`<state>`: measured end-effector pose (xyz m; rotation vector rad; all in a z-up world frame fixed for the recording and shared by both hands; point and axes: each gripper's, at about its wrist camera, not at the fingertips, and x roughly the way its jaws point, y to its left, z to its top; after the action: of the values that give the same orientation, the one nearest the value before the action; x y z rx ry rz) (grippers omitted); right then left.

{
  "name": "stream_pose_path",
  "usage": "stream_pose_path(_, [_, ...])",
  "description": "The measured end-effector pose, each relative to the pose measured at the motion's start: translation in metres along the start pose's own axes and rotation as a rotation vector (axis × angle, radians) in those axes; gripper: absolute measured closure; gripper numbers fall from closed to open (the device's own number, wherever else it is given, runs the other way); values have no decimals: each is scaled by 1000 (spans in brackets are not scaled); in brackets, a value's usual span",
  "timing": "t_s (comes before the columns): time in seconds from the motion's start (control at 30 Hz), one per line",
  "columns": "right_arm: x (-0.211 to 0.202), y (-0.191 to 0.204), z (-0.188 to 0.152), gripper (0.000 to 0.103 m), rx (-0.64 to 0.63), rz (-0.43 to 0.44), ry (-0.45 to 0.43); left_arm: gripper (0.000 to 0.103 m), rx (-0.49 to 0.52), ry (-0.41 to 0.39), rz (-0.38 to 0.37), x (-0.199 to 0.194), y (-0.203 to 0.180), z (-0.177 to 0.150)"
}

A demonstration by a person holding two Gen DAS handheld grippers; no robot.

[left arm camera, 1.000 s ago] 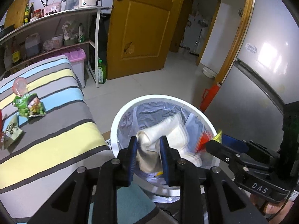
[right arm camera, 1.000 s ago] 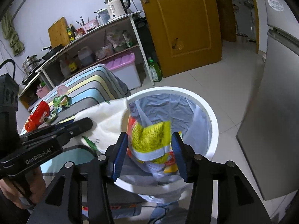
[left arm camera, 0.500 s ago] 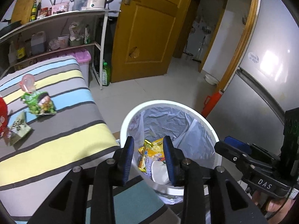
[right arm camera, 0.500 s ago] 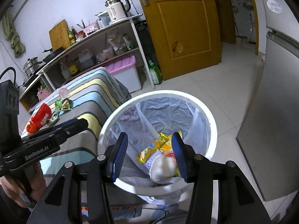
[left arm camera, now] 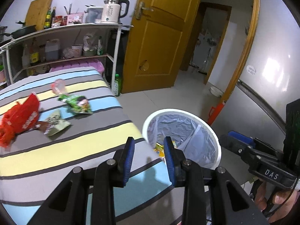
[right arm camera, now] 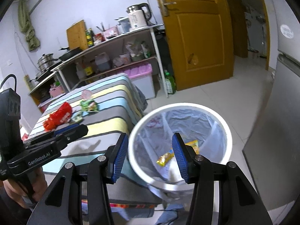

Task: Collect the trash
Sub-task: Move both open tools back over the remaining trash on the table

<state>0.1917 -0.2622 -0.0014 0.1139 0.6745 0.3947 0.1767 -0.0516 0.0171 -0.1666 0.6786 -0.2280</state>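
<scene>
Blue-padded and empty, the left gripper (left arm camera: 149, 152) hangs with its jaws parted over the edge of the striped table (left arm camera: 78, 150), just beside the white trash bin (left arm camera: 218, 150). Wider apart, the right gripper (right arm camera: 150, 156) hovers over the bin's rim, holding nothing. Yellow wrappers (right arm camera: 166, 156) lie inside the bin's liner. On the table remain a red bag (left arm camera: 18, 120), a green packet (left arm camera: 78, 105), a pale sachet (left arm camera: 55, 124) and a pink lid (left arm camera: 58, 85).
</scene>
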Motion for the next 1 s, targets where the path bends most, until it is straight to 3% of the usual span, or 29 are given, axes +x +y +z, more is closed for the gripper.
stream_pose_path(0.47, [10, 65, -3, 53, -101, 99, 25, 69, -86, -63, 100, -54, 65, -19])
stream_pose_path(1.0, [38, 119, -7, 53, -189, 186, 83, 69, -170, -100, 207, -83, 128, -34])
